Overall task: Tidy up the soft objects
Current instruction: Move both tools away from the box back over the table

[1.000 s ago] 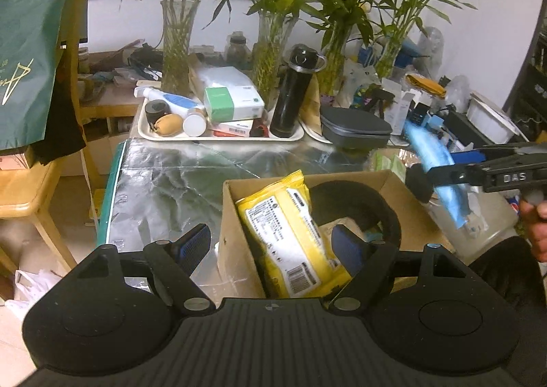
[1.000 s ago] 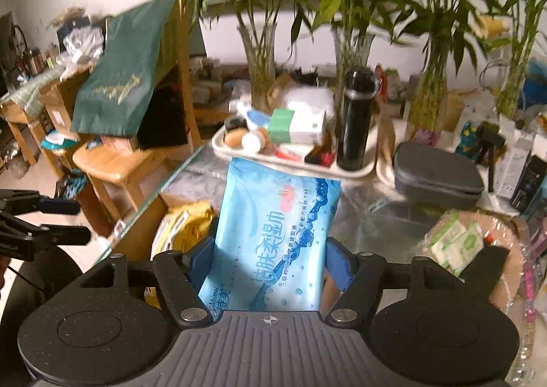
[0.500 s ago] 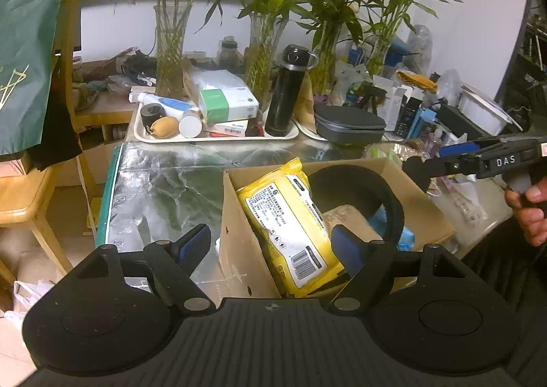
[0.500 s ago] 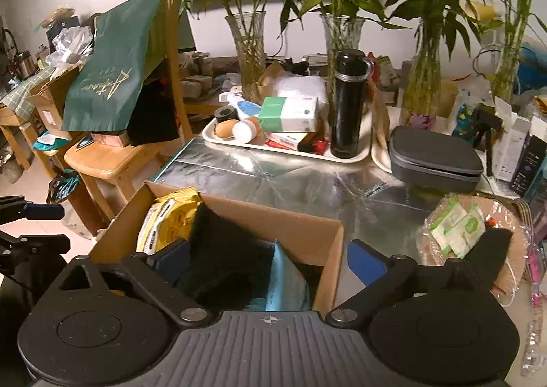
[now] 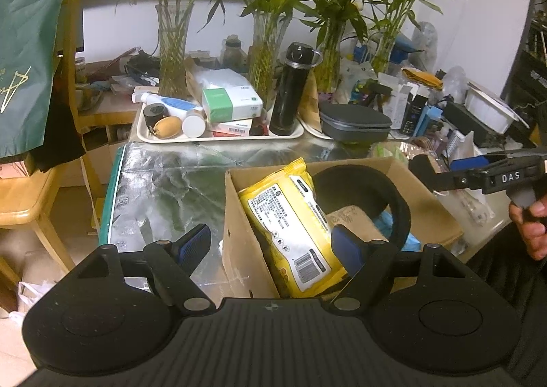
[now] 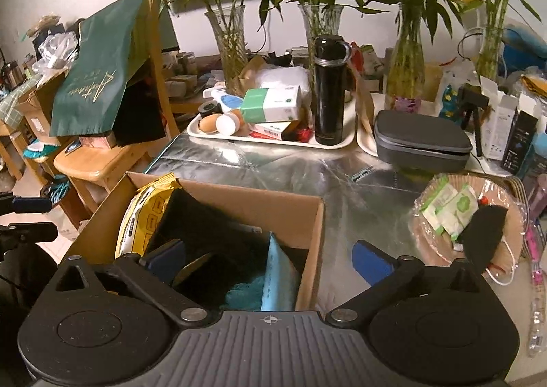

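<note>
The yellow pack (image 5: 290, 219) is soft and crinkly w/ small black print and a barcode near its low end; it leans inside the cardboard box (image 5: 239, 233), against the box's left wall, top corner poking above the rim. Its bottom is hidden behind the left gripper (image 5: 271, 243), so how deep it goes can't be seen. Next to it in the box sits a black curved soft thing (image 5: 393, 202), but what it is is hard to tell. A blue pack (image 6: 278, 277) stands on edge by the box's right wall in the right wrist view, only its thin side showing, w/ a bit of teal fluffy cloth (image 6: 244, 294) beside it, mostly covered. The box's inside is dark, so the bottom can't be made out. Left gripper hangs over the box's near-left corner, fingers spread wide, holding nothing. Right gripper (image 6: 268, 262) hangs over the box's right wall, one finger inside the box and one outside, spread wide & holding nothing too. Behind the box, on the shiny table (image 5: 164, 182), a white tray (image 5: 143, 134) holds a black bottle (image 5: 290, 89). Right of the box, a brown plate (image 6: 427, 243) holds small green-white packs (image 6: 448, 205), partly hidden under plastic.
</note>
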Action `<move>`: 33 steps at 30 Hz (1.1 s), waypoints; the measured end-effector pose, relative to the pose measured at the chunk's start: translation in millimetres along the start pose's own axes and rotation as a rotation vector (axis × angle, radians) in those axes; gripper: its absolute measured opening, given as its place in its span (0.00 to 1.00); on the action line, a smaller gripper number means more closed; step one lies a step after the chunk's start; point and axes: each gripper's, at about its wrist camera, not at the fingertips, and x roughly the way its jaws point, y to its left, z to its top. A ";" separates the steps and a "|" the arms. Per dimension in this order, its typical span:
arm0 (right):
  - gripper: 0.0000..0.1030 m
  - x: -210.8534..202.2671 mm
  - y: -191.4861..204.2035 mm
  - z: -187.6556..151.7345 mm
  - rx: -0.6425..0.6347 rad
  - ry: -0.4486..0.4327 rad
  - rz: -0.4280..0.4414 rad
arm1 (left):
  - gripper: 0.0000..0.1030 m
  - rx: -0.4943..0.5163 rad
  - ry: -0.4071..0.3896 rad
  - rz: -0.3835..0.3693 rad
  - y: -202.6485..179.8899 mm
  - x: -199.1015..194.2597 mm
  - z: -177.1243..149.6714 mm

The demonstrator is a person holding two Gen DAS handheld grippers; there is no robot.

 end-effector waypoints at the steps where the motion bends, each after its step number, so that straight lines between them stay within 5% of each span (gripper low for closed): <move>1: 1.00 0.0 -1.6 -0.9 0.007 -0.003 -0.001 | 0.75 0.002 -0.002 0.005 0.0 0.4 0.2; 33: 1.00 57.3 -70.4 -3.6 0.239 -0.088 -0.059 | 0.76 -0.096 -0.050 0.135 27.7 53.1 29.7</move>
